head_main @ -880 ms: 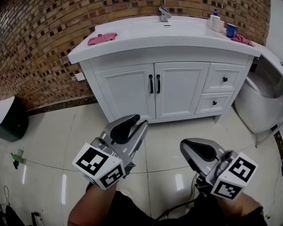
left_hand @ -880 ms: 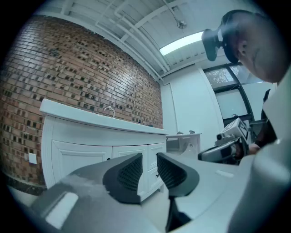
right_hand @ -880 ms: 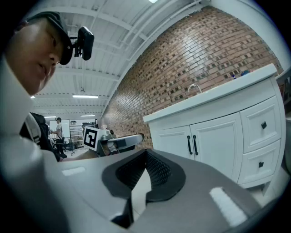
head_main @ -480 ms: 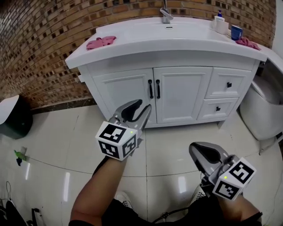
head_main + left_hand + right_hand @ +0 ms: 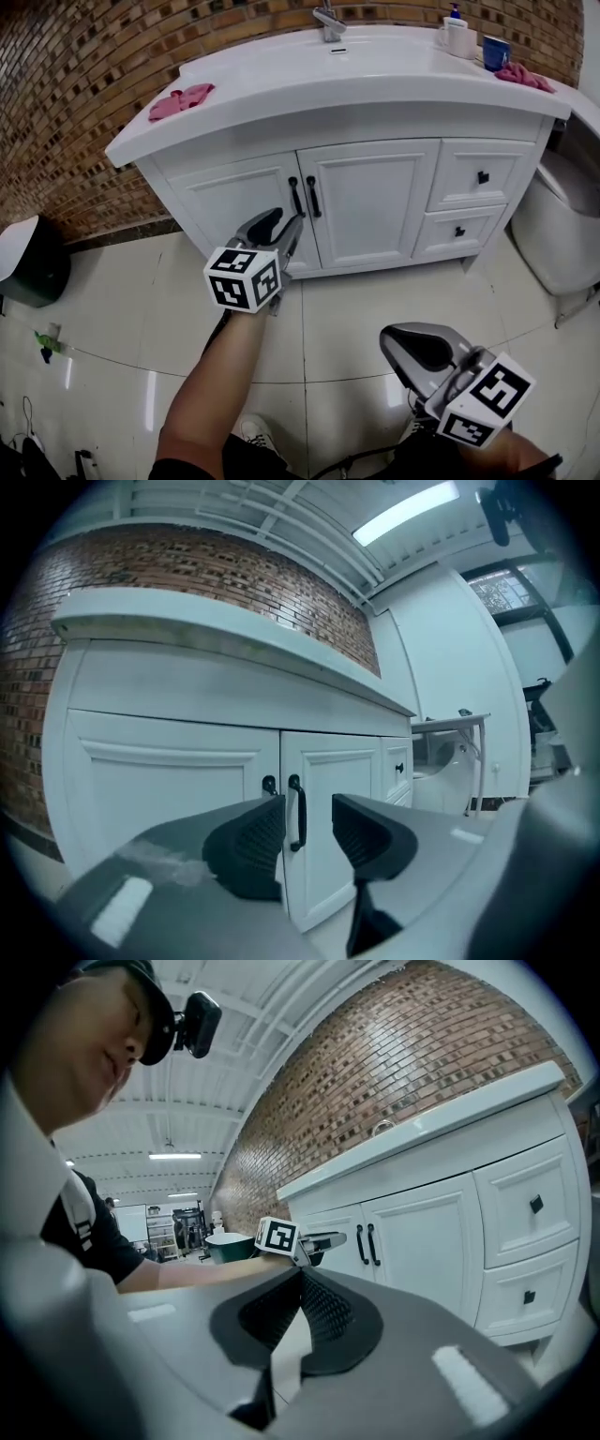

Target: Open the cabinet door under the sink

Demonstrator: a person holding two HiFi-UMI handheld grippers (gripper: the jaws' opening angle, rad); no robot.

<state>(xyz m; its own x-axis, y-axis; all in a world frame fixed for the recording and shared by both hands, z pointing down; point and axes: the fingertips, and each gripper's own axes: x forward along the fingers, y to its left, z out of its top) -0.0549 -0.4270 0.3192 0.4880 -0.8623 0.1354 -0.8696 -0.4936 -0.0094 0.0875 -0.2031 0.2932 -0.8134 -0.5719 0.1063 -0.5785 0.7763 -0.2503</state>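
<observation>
The white vanity cabinet under the sink has two doors, the left door (image 5: pixel 246 214) and the right door (image 5: pixel 370 199), both closed. Their black handles (image 5: pixel 294 196) (image 5: pixel 312 195) stand side by side at the middle seam. My left gripper (image 5: pixel 279 227) reaches toward those handles, a short way in front of them, open and empty. In the left gripper view the right door's handle (image 5: pixel 298 813) shows in the gap of the left gripper (image 5: pixel 307 829). My right gripper (image 5: pixel 419 349) hangs low over the floor, shut on nothing; in the right gripper view, the right gripper (image 5: pixel 301 1279) has its pads together.
Two drawers (image 5: pixel 478 174) (image 5: pixel 458 231) sit right of the doors. On the countertop lie a pink cloth (image 5: pixel 180 98), a faucet (image 5: pixel 327 19), a soap bottle (image 5: pixel 456 34) and a blue cup (image 5: pixel 495 52). A white fixture (image 5: pixel 562 230) stands at right, a dark bin (image 5: pixel 33 264) at left.
My left gripper has moved forward from near my body to just before the door handles. The right gripper stays low at the lower right.
</observation>
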